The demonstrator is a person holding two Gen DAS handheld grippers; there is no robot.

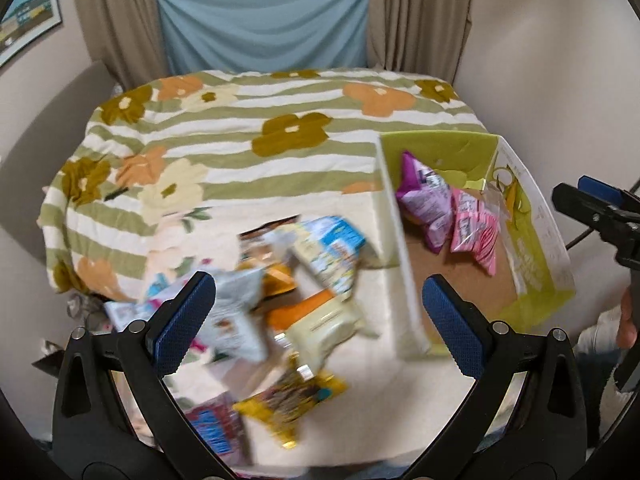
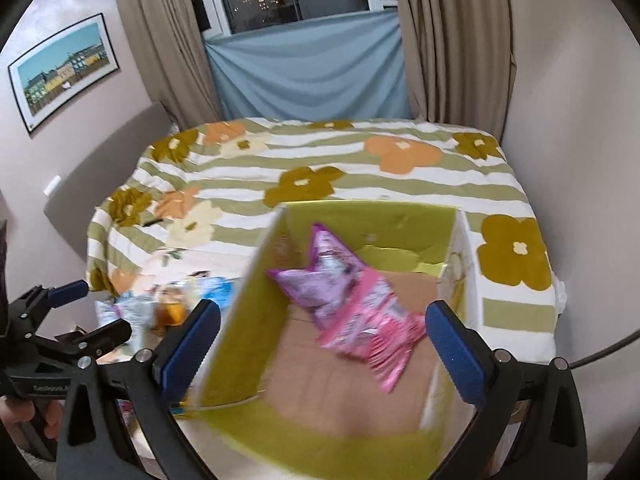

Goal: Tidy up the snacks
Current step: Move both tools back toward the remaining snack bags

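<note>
A green-and-white open cardboard box (image 1: 390, 216) stands on the flower-patterned striped bedspread (image 1: 240, 136), at about two o'clock in the left wrist view. Inside it, a purple crinkled snack bag (image 2: 320, 276) lies toward the far wall, with a pink foil snack bag (image 2: 372, 332) touching it on the near side. A loose heap of mixed snack packets (image 1: 288, 292) lies just beside the box at its nine o'clock, spreading toward six o'clock

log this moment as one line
left gripper open over snack pile | right gripper open above box | two packets in box
</note>
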